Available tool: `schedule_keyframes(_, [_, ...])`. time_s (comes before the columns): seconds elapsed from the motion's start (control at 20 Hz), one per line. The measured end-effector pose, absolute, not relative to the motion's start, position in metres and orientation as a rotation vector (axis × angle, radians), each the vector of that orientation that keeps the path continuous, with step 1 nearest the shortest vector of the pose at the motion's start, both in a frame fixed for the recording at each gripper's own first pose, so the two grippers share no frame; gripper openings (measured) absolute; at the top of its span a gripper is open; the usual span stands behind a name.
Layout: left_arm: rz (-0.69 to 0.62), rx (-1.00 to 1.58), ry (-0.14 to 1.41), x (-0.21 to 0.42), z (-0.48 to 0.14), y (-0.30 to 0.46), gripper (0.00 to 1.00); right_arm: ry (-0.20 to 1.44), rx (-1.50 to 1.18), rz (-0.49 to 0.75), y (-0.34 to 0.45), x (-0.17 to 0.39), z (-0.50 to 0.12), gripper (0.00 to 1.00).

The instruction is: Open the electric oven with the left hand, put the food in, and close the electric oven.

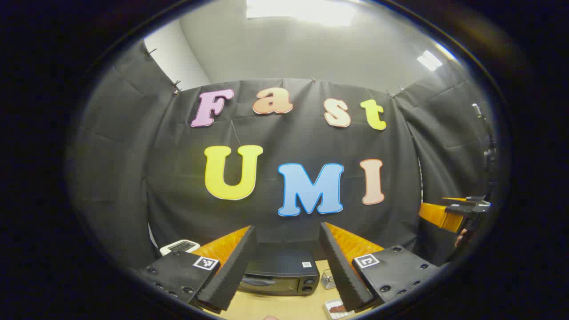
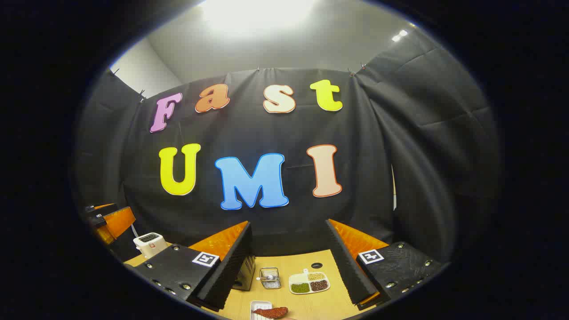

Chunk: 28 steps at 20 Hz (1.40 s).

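Observation:
The black electric oven (image 1: 280, 278) stands on the wooden table (image 1: 284, 306) with its door shut, seen low between the fingers of my left gripper (image 1: 288, 226). That gripper is open, holds nothing and hangs above and in front of the oven. The food, a red-brown piece (image 2: 272, 312), lies on a small white plate (image 2: 260, 305) at the near table edge, below my right gripper (image 2: 288, 222), which is open with nothing in it. A corner of the oven (image 2: 247, 272) peeks from behind one of its fingers. The plate with food (image 1: 338, 307) sits right of the oven.
A white toaster (image 2: 150, 243) stands at the back left of the table. A small wire basket (image 2: 270, 278) and a divided dish of beans (image 2: 310, 282) sit right of the oven. The other gripper (image 1: 458, 213) is far right in the left gripper view.

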<state>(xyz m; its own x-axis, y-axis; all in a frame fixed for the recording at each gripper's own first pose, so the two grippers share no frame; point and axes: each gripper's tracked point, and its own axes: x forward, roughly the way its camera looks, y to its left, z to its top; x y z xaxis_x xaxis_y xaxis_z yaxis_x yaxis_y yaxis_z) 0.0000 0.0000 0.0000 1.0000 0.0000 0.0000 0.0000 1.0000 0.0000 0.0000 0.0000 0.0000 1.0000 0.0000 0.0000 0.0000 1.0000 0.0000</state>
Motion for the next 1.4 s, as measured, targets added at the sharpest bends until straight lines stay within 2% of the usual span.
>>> schedule_keyframes(0.3, [0.005, -0.012, 0.0, 0.006, -0.005, -0.032, 0.92, 0.006, 0.018, 0.05, -0.005, 0.011, -0.001, 0.98])
schedule_keyframes(0.4, [0.007, -0.018, 0.005, 0.005, -0.006, -0.038, 0.98, 0.01, 0.031, 0.063, -0.005, 0.014, -0.001, 0.98])
schedule_keyframes(0.5, [0.012, -0.017, 0.0, 0.004, -0.003, -0.037, 0.98, 0.009, 0.035, 0.071, -0.004, 0.014, 0.0, 0.98])
schedule_keyframes(0.55, [0.012, -0.017, -0.006, 0.005, 0.0, -0.036, 0.95, 0.003, 0.032, 0.069, -0.003, 0.014, 0.001, 0.98])
schedule_keyframes(0.75, [-0.022, -0.032, 0.005, 0.006, 0.0, -0.025, 0.97, 0.015, 0.025, 0.038, 0.004, 0.013, -0.004, 0.98])
schedule_keyframes(0.9, [-0.032, -0.046, 0.002, 0.012, 0.001, -0.006, 0.92, 0.013, 0.02, 0.017, 0.015, 0.011, -0.005, 0.98])
schedule_keyframes(1.0, [-0.038, -0.052, 0.02, 0.018, -0.007, 0.005, 0.98, 0.012, 0.019, 0.005, 0.021, 0.011, -0.008, 0.98])
schedule_keyframes(1.35, [-0.022, -0.043, 0.138, 0.047, -0.064, 0.044, 0.97, 0.047, 0.004, -0.013, 0.04, 0.014, -0.028, 0.98])
schedule_keyframes(1.4, [-0.022, -0.046, 0.166, 0.053, -0.079, 0.048, 0.92, 0.053, -0.004, -0.017, 0.04, 0.015, -0.031, 0.98])
